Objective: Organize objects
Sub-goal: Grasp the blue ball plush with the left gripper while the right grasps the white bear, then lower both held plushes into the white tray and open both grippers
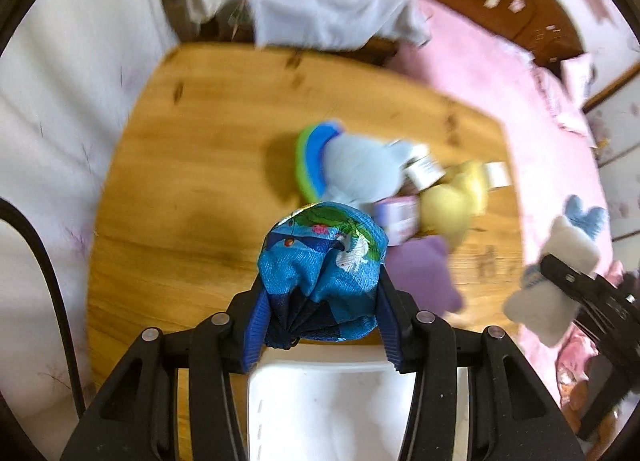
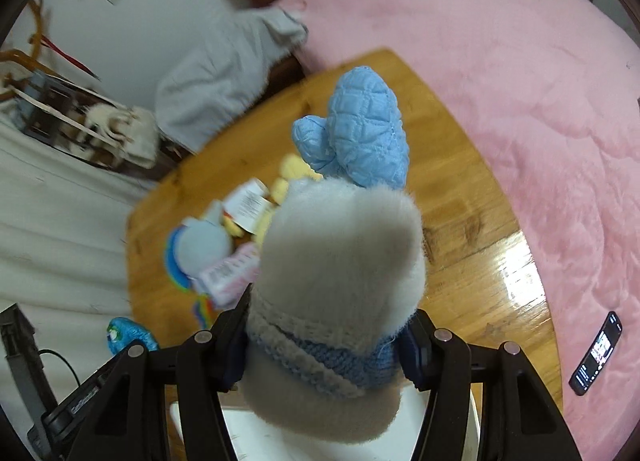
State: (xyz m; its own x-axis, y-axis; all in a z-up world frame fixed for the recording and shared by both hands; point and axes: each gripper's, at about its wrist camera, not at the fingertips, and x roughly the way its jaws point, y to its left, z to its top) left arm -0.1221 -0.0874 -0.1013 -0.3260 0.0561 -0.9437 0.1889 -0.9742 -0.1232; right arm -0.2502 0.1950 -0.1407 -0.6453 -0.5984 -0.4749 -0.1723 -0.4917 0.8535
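Soft fabric is pinched by both jaws: the left gripper (image 1: 320, 293) holds a folded blue umbrella (image 1: 322, 261), the right gripper (image 2: 324, 337) a fleecy mitten (image 2: 340, 257), above the counter (image 1: 192, 165). Either may slip loose, and, seemingly, the pile of plush toys (image 1: 360, 169) could be brushed.

We could read nothing: the print on the white tag (image 2: 251, 203) among the toys was too blurred.

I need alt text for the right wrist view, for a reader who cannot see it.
The right tongs grip a fluffy grey-white plush toy with a blue knitted band and quilted blue ears, held above a wooden table. Behind it, small soft toys lie piled on the table, beside a pink bedspread where a black phone rests.
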